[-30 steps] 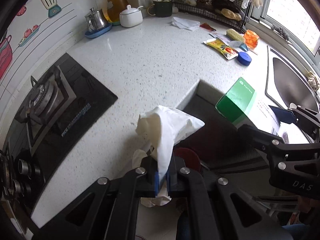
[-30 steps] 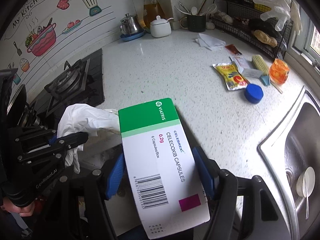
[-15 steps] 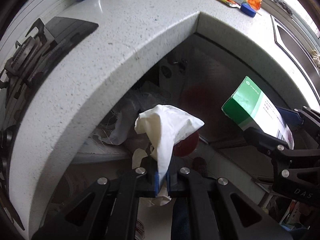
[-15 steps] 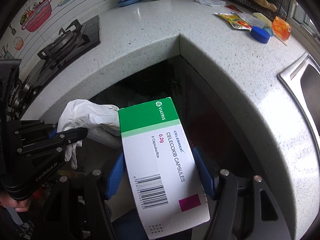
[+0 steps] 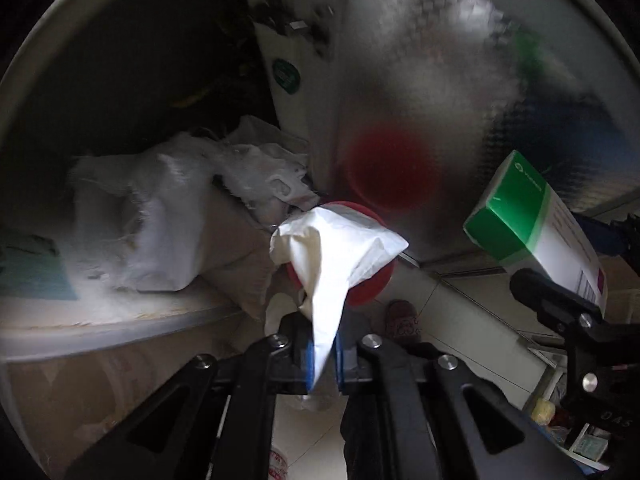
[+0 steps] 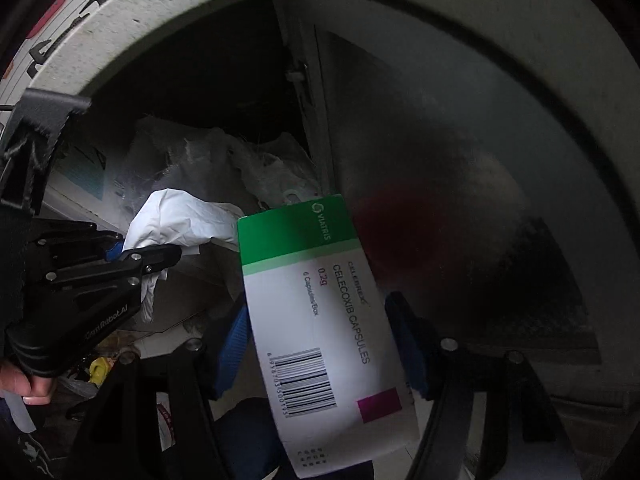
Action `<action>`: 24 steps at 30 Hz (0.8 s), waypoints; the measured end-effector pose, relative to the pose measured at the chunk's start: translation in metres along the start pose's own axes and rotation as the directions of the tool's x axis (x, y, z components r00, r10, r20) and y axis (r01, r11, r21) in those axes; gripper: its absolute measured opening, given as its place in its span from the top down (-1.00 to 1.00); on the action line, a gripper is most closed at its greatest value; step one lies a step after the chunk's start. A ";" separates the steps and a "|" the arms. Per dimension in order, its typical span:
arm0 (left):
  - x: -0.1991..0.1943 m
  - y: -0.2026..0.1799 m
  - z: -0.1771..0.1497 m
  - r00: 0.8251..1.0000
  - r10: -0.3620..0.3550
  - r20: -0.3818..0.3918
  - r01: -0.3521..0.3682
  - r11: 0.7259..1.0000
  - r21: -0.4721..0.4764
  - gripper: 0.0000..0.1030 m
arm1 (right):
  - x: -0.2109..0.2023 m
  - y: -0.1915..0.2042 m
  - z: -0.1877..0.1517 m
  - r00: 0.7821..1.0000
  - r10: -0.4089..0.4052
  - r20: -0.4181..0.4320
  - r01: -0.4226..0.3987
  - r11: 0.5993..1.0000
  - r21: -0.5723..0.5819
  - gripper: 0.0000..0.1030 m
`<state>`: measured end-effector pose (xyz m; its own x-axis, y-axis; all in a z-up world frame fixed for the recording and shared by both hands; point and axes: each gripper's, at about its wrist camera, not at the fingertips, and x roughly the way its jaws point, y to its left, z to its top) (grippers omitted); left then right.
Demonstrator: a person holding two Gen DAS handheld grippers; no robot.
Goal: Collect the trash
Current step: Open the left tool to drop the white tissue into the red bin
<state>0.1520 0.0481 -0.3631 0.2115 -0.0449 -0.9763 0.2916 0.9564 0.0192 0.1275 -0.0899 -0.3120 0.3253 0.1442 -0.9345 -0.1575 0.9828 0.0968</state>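
two pieces of trash are riding along right now: i'm pinching a crumpled white tissue (image 5: pixel 336 256) in the left gripper (image 5: pixel 322 354), its jaws clenched nearly together on the tissue's tail, and i'm clamping a green and white capsule box (image 6: pixel 320 304) across its width in the right gripper (image 6: pixel 320 344), blue pads pressing on both long edges

i'm pointing both grippers steeply down below the curved countertop edge (image 6: pixel 160 28), in front of the open cabinet beneath it. the red bin (image 5: pixel 368 280) is sitting just behind the tissue, mostly hidden by it, with its blurred red reflection glowing on the shiny cabinet door (image 5: pixel 420 80) behind the bin. the box is hanging to the right of the bin, well apart from it. white plastic bags (image 5: pixel 160 208) are piled on the shelf left of the bin

i'm judging this as the drop-off step. to do it well, i'm thinking of centring each item over the bin mouth before letting go, tissue first since it is nearest; it is light and may cling to a pad. the box is long, so i'm planning to tip it end first, keeping both tools from colliding
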 end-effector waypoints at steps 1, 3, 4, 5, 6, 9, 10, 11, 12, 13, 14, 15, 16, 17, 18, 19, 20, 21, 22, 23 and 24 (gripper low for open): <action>0.009 -0.002 0.001 1.000 -0.001 0.001 0.001 1.000 0.005 0.88 | 0.007 -0.004 -0.002 1.000 -0.007 -0.003 0.007 1.000 0.005 -0.24; 0.027 -0.006 0.005 1.000 -0.001 -0.001 0.001 1.000 0.020 0.88 | 0.021 -0.012 -0.003 1.000 -0.021 -0.006 0.021 1.000 0.012 -0.24; 0.034 -0.009 0.006 1.000 0.001 -0.001 0.000 1.000 0.027 0.79 | 0.027 -0.014 -0.004 1.000 -0.025 -0.010 0.025 1.000 0.018 -0.24; 0.040 -0.011 0.008 1.000 0.000 -0.002 0.000 0.999 0.036 0.70 | 0.033 -0.016 -0.004 1.000 -0.026 -0.012 0.027 0.999 0.024 -0.24; 0.045 -0.014 0.010 1.000 0.001 -0.003 -0.001 0.999 0.045 0.50 | 0.038 -0.016 -0.006 0.999 -0.029 -0.016 0.029 0.999 0.029 -0.24; 0.058 -0.015 0.013 1.000 -0.017 -0.001 0.017 0.999 0.049 0.26 | 0.049 -0.020 -0.006 0.999 -0.029 -0.023 0.030 0.999 0.041 -0.24; 0.061 -0.014 0.014 1.000 -0.017 -0.001 0.017 0.999 0.048 0.09 | 0.053 -0.022 -0.006 0.999 -0.031 -0.024 0.032 0.999 0.043 -0.24; 0.065 -0.015 0.016 1.000 -0.015 0.003 0.015 0.999 0.046 -0.02 | 0.056 -0.025 -0.006 0.999 -0.032 -0.024 0.033 0.998 0.044 -0.24; 0.069 -0.018 0.019 1.000 -0.015 0.008 0.015 0.999 0.044 -0.20 | 0.058 -0.027 -0.007 0.999 -0.035 -0.022 0.036 0.998 0.045 -0.24; 0.073 -0.017 0.020 1.000 -0.009 0.009 0.008 0.999 0.048 -0.26 | 0.060 -0.029 -0.008 0.999 -0.037 -0.023 0.038 0.998 0.048 -0.24; 0.075 -0.018 0.021 1.000 0.006 0.008 -0.007 0.998 0.055 -0.29 | 0.063 -0.030 -0.007 0.999 -0.036 -0.026 0.038 0.998 0.053 -0.24; 0.075 -0.019 0.021 1.000 0.024 0.008 -0.024 0.998 0.062 -0.35 | 0.064 -0.031 -0.006 0.999 -0.035 -0.028 0.036 0.998 0.058 -0.24; 0.075 -0.021 0.022 0.999 0.033 0.008 -0.033 0.997 0.065 -0.40 | 0.065 -0.030 -0.007 0.999 -0.034 -0.030 0.036 0.998 0.061 -0.24; 0.074 -0.021 0.021 1.000 0.030 0.007 -0.031 0.998 0.063 -0.42 | 0.067 -0.031 -0.007 0.999 -0.033 -0.031 0.035 0.998 0.059 -0.24; 0.073 -0.019 0.021 1.000 0.026 0.003 -0.027 0.998 0.059 -0.45 | 0.072 -0.032 -0.008 0.999 -0.033 -0.031 0.035 0.998 0.055 -0.24; 0.072 -0.017 0.020 1.000 0.027 -0.001 -0.027 0.998 0.056 -0.47 | 0.071 -0.033 -0.008 0.999 -0.031 -0.032 0.033 0.998 0.052 -0.24; 0.070 -0.015 0.019 1.000 0.030 -0.003 -0.030 0.998 0.052 -0.47 | 0.070 -0.034 -0.008 0.999 -0.025 -0.031 0.027 0.998 0.048 -0.24; 0.068 -0.013 0.017 0.999 0.033 -0.004 -0.032 0.998 0.048 -0.48 | 0.069 -0.034 -0.006 0.999 -0.021 -0.032 0.023 0.999 0.041 -0.24; 0.064 -0.012 0.015 0.999 0.033 -0.005 -0.033 0.999 0.042 -0.49 | 0.068 -0.033 -0.005 0.999 -0.019 -0.032 0.020 0.999 0.034 -0.24; 0.063 -0.009 0.013 0.999 0.035 -0.007 -0.034 0.999 0.035 -0.49 | 0.064 -0.035 -0.007 0.999 -0.012 -0.034 0.013 1.000 0.027 -0.24; 0.060 -0.007 0.012 0.999 0.038 -0.008 -0.038 0.999 0.023 -0.51 | 0.062 -0.034 -0.006 0.999 -0.006 -0.036 0.007 1.000 0.019 -0.24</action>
<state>0.1734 0.0350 -0.4191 0.2147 -0.0061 -0.9767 0.3051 0.9503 0.0612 0.1472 -0.1149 -0.3755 0.2929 0.1338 -0.9467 -0.1379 0.9857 0.0966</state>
